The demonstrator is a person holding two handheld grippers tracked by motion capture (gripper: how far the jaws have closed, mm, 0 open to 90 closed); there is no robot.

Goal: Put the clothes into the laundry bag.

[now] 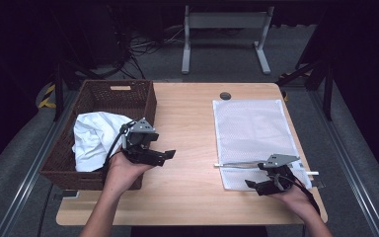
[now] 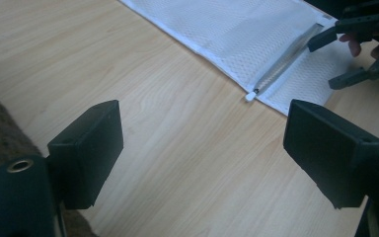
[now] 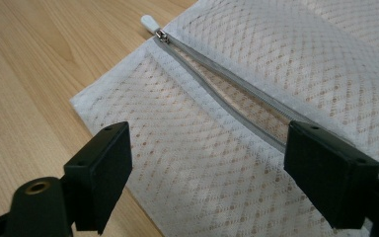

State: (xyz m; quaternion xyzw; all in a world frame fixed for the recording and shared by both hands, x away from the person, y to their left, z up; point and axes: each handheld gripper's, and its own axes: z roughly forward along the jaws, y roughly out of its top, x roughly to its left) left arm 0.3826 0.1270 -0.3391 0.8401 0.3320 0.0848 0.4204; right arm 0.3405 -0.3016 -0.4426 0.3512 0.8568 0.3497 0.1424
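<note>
Both tongs [image 1: 170,155] [image 1: 256,186] wide open, empty

The white mesh laundry bag [image 1: 254,133] lay flat on the right half of the tabletop [image 1: 192,128], its long side running away from the person. Its grey zipper [image 3: 227,94] ran across the near end and stood partly open, the two sides parted in a narrow slit. The white zipper pull [image 3: 148,22] sat at the bag's left edge.
</note>
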